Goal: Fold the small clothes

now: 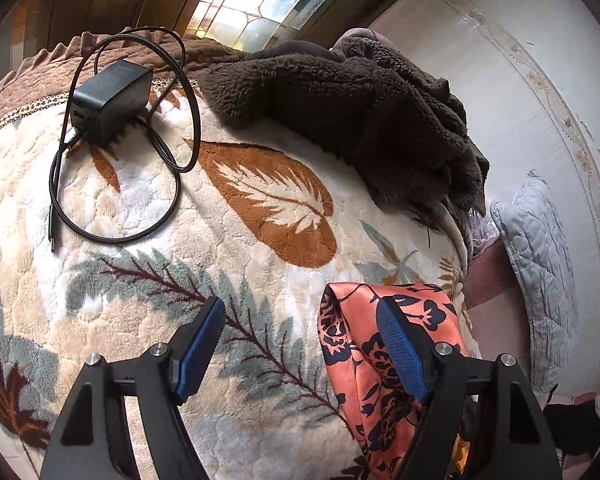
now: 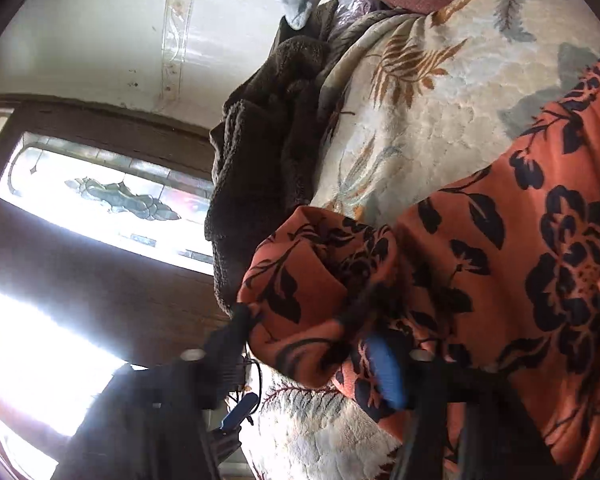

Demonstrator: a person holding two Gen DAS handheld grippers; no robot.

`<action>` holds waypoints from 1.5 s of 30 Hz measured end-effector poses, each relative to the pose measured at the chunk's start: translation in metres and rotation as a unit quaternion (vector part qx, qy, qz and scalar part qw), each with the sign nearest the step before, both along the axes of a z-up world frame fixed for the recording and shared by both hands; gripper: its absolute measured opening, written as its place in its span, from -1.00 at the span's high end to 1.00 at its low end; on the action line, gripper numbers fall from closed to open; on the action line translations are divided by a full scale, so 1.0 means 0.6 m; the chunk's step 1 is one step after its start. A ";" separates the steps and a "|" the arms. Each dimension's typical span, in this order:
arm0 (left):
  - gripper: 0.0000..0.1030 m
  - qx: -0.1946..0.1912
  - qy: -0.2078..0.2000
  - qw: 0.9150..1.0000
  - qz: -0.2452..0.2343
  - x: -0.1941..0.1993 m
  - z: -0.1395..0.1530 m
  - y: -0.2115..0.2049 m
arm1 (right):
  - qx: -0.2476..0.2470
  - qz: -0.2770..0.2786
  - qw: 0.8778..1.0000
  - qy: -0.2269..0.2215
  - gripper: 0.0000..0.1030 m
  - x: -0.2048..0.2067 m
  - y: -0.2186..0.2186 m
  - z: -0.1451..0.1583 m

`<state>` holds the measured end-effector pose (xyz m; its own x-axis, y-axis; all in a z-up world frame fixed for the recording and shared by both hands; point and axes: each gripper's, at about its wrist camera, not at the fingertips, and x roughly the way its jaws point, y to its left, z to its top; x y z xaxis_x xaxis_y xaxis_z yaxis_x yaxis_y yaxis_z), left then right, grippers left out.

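Fingers spread wide on the left gripper (image 1: 300,344), nothing pinched, its right-hand pad just brushing the orange floral garment (image 1: 360,368) that lies bunched on the leaf-patterned blanket (image 1: 228,216). Right gripper (image 2: 316,344) has a puffed fold of that same cloth between its parted fingers. Motion blur there hides whether the pads are truly clamping it, so I cannot tell.

Satiny floral cloth (image 1: 352,364), plush blanket (image 1: 228,248)
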<state>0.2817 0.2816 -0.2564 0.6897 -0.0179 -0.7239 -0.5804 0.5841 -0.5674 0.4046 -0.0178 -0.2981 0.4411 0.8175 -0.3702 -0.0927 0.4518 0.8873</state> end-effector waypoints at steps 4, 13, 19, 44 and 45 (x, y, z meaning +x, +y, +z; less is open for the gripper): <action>-0.52 0.007 0.000 1.000 0.002 -0.005 0.003 0.004 | -0.057 -0.011 0.997 -0.048 0.70 -0.025 0.007 0.043; -0.52 0.038 -0.004 0.998 -0.056 0.006 0.015 -0.045 | -0.104 -0.144 0.972 -0.153 0.72 -0.145 -0.225 0.189; -0.52 0.087 -0.002 0.982 -0.169 0.035 0.022 -0.174 | -0.153 -0.284 0.934 -0.152 0.72 -0.231 -0.477 0.225; -0.53 0.260 0.062 0.870 -0.415 0.064 -0.040 -0.506 | -0.239 -0.286 0.928 0.001 -0.53 -0.204 -0.756 0.043; -0.54 0.256 0.065 0.871 -0.414 0.066 -0.043 -0.504 | -0.248 -0.275 0.929 0.004 -0.48 -0.194 -0.754 0.034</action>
<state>0.3212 -0.0208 -0.2823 0.5056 -0.1228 -0.8540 0.1209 0.9901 -0.0708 0.2885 -0.4701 -0.2775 0.7379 0.1977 -0.6453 0.2784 0.7819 0.5579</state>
